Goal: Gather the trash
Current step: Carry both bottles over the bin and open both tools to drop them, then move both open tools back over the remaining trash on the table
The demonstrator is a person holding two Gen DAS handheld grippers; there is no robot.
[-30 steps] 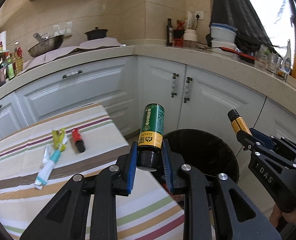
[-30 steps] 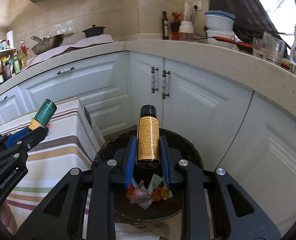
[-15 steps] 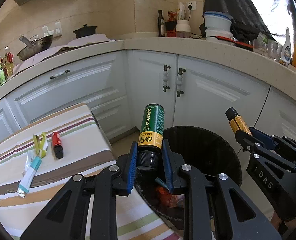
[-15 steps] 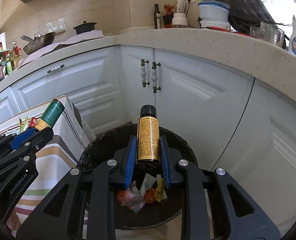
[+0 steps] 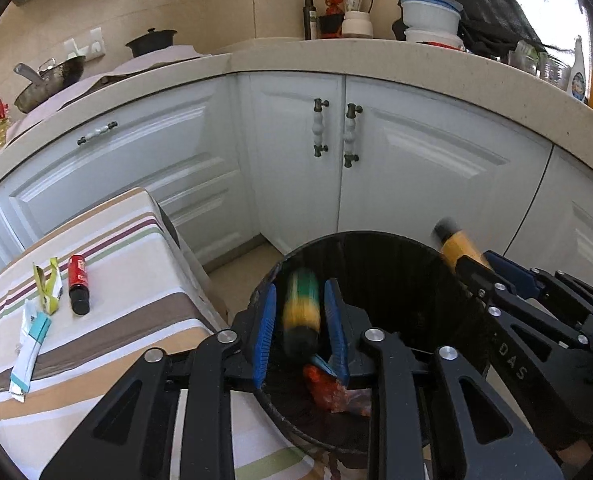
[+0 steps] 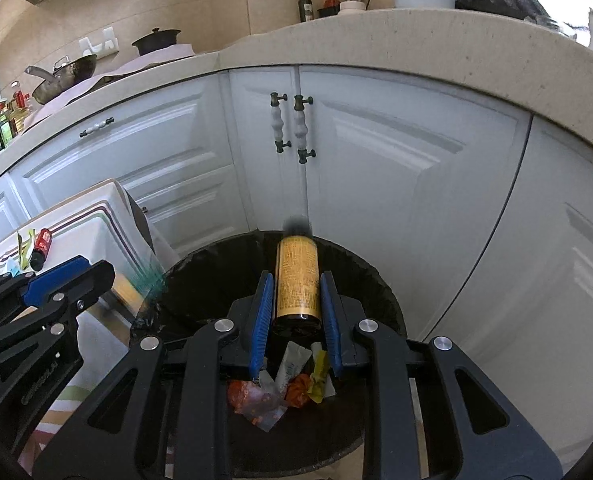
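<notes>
My left gripper (image 5: pixel 300 292) hangs over the black trash bin (image 5: pixel 376 236), its jaws opening. The green-and-yellow bottle (image 5: pixel 301 312) sits blurred between the blue pads, slipping down, with gaps on both sides. In the right wrist view it is only a green smear (image 6: pixel 150 278) past the left gripper (image 6: pixel 96 276). My right gripper (image 6: pixel 296 280) is shut on the yellow-labelled bottle (image 6: pixel 297 280), upright above the bin's (image 6: pixel 376 280) opening, its black cap blurred. The same bottle (image 5: pixel 456 246) and right gripper (image 5: pixel 476 264) show at the right of the left wrist view.
Crumpled wrappers (image 6: pixel 272 392) lie at the bin's bottom. On the striped tablecloth (image 5: pixel 128 320) to the left lie a small red bottle (image 5: pixel 78 284), a yellow-green wrapper (image 5: pixel 50 286) and a teal-and-white packet (image 5: pixel 30 344). White cabinet doors (image 5: pixel 296 160) stand close behind the bin.
Both grippers have come forward and down over the bin. The left jaws have parted and the green bottle has dropped lower between them. The yellow bottle stays in the right pads.
</notes>
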